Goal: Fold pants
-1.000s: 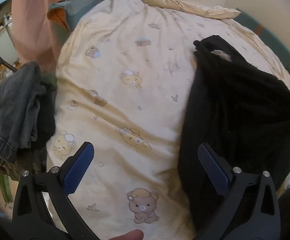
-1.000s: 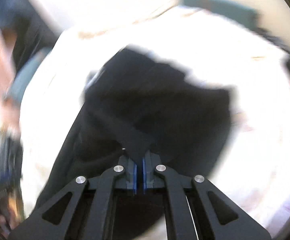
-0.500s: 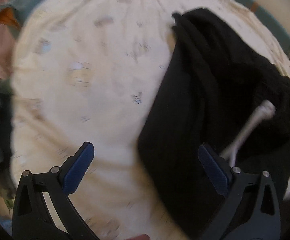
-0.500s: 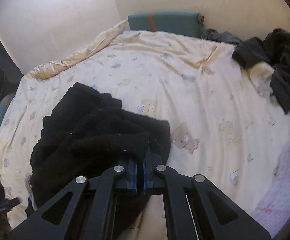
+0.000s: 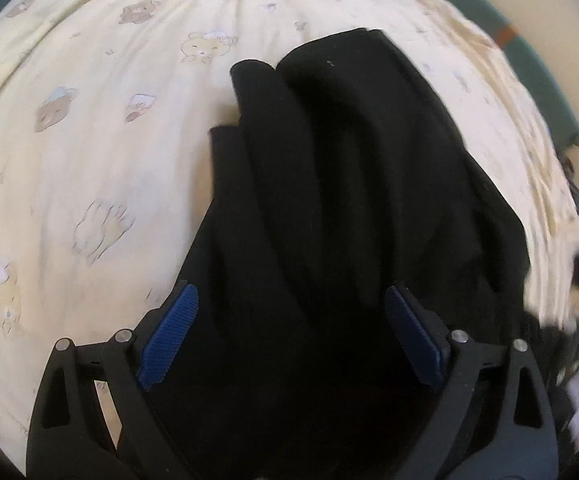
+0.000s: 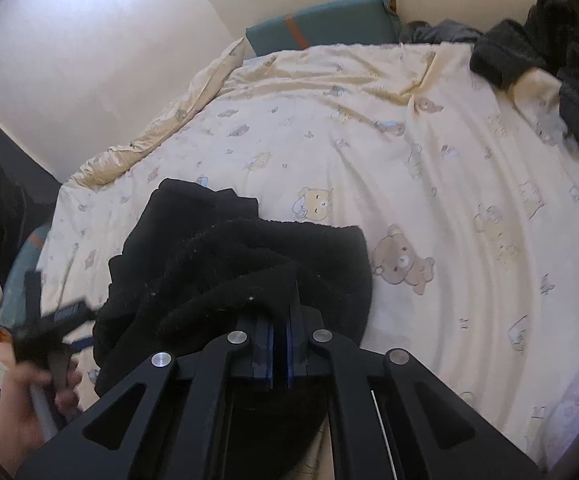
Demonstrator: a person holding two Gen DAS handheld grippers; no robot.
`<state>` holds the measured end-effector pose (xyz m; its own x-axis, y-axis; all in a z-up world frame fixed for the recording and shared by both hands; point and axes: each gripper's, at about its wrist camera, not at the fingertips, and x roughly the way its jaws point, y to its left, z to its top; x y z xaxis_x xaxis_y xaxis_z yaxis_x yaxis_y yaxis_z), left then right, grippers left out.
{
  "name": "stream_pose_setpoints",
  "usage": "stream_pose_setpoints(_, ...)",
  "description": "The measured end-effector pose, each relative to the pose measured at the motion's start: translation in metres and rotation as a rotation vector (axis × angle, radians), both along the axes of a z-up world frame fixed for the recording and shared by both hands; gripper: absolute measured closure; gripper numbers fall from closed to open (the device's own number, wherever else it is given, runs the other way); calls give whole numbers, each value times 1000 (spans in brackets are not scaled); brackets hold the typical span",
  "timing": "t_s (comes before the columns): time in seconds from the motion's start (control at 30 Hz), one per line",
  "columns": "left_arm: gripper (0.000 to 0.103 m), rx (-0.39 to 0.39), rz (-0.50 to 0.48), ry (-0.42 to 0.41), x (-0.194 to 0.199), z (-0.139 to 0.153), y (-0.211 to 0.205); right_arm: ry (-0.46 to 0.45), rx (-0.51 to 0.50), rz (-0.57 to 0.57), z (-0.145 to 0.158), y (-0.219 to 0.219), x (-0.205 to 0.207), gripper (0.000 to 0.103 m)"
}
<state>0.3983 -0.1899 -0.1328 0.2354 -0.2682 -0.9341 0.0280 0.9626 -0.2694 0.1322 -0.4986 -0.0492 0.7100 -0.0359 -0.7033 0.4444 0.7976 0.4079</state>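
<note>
The black fleecy pants [image 5: 341, 184] lie bunched in thick folds on a pale yellow bedsheet printed with small cartoon bears [image 5: 89, 128], on the near side of the bed; in the right wrist view the same dark heap [image 6: 229, 264] sits just ahead of the tool, with a brown bear print beside it on the sheet [image 6: 429, 152]; the right gripper [image 6: 280, 354] has its blue-padded jaws pressed together on a fold of that fabric, which rises to the fingertips; the left gripper [image 5: 289, 336] hangs over the pants with its jaws wide and closing, cloth lying below and between the blue pads [image 5: 169, 336], which do not press on it; the person's left hand [image 6: 29, 396] appears blurred at the lower left of the right wrist view, holding that tool; a teal cushion with an orange stripe [image 6: 321, 26] stands against the cream wall [image 6: 89, 60] at the head of the bed; a heap of dark grey clothing [image 6: 537, 52] lies at the far right corner of the sheet.
</note>
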Motion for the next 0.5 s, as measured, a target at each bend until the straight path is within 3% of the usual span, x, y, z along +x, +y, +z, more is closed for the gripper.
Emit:
stream_pose_setpoints(0.07,10,-6,12,62,15,-14,-8,14,5,-2,-5,0,5,99)
stream_pose_setpoints(0.2,10,93,-16,135,34,-45,-29,18,24,9,-11,0,11,99)
stream_pose_setpoints(0.27,16,137,-63,155,39,-55,-38,20,21,9,-12,-1,11,99)
stream_pose_setpoints(0.33,53,161,-121,134,41,-56,-45,19,10,13,-11,0,12,99)
stream_pose_setpoints(0.37,64,168,-139,119,41,-54,-46,18,3,15,-11,2,12,99)
stream_pose_setpoints(0.4,85,171,-156,99,39,-49,-46,18,-4,18,-11,3,13,99)
stream_pose_setpoints(0.5,88,202,-154,-28,27,-22,-41,23,-12,25,-12,6,16,99)
